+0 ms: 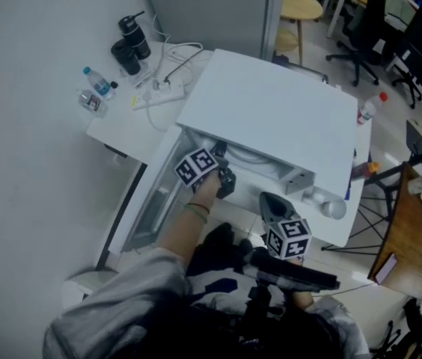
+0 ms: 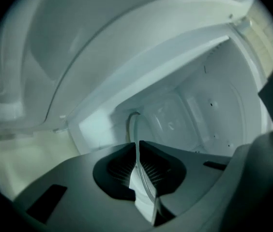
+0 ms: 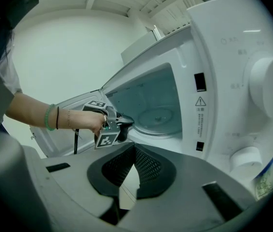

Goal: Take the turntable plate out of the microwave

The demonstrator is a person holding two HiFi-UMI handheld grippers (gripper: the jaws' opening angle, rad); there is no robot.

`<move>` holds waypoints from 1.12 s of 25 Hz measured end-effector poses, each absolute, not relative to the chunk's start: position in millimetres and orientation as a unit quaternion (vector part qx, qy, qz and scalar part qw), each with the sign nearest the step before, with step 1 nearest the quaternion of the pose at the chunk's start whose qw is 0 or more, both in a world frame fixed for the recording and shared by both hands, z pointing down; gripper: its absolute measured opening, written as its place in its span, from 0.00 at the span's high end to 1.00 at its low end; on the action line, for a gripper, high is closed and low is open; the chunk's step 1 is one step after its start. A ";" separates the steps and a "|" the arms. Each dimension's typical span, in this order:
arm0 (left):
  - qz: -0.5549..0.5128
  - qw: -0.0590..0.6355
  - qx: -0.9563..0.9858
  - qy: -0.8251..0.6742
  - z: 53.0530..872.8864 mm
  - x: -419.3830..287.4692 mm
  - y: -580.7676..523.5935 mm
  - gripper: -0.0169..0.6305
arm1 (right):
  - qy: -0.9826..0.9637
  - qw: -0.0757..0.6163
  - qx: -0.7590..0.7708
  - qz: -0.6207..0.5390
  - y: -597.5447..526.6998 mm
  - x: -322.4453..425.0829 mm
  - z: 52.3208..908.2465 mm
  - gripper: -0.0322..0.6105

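Observation:
A white microwave stands on a white table, its door swung open to the left. The clear glass turntable plate lies on the oven's floor. My left gripper reaches into the oven's mouth, and in the left gripper view its jaws are shut on the plate's near rim, which runs edge-on between the pads. My right gripper is shut and holds nothing. It hangs in front of the microwave, to the right of the opening and below the control panel.
Two knobs sit on the microwave's right panel. Behind the oven on the table are water bottles, black flasks and a power strip with cables. A wooden stool and office chairs stand beyond.

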State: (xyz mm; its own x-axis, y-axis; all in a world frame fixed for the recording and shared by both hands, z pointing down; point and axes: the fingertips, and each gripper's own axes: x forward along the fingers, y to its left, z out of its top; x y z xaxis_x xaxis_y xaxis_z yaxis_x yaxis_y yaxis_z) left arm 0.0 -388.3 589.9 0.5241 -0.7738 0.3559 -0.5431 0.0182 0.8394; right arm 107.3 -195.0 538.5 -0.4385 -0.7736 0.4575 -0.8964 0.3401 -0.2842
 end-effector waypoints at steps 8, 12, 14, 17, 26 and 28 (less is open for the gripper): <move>-0.152 0.569 0.679 -0.439 593.8 -4.8 -349.0 0.95 | -0.805 0.120 0.517 0.266 -196.8 106.5 544.4 0.96; -0.173 0.588 0.666 -0.424 595.8 -8.5 -323.6 0.95 | -0.792 0.119 0.509 0.316 -196.7 104.5 560.5 0.96; -0.174 0.603 0.650 -0.427 600.9 -12.6 -312.3 0.95 | -0.782 0.109 0.497 0.361 -196.8 101.4 573.2 0.94; -0.168 0.609 0.648 -0.424 607.2 -16.1 -297.8 0.95 | -0.773 0.091 0.479 0.405 -199.4 94.8 585.0 0.82; -0.175 0.627 0.640 -0.408 608.9 -21.4 -273.8 0.95 | -0.736 -0.005 0.457 0.500 -229.1 81.5 610.8 0.61; -0.172 0.632 0.639 -0.404 609.8 -21.0 -265.7 0.95 | -0.734 -0.055 0.445 0.511 -238.2 82.2 607.8 0.61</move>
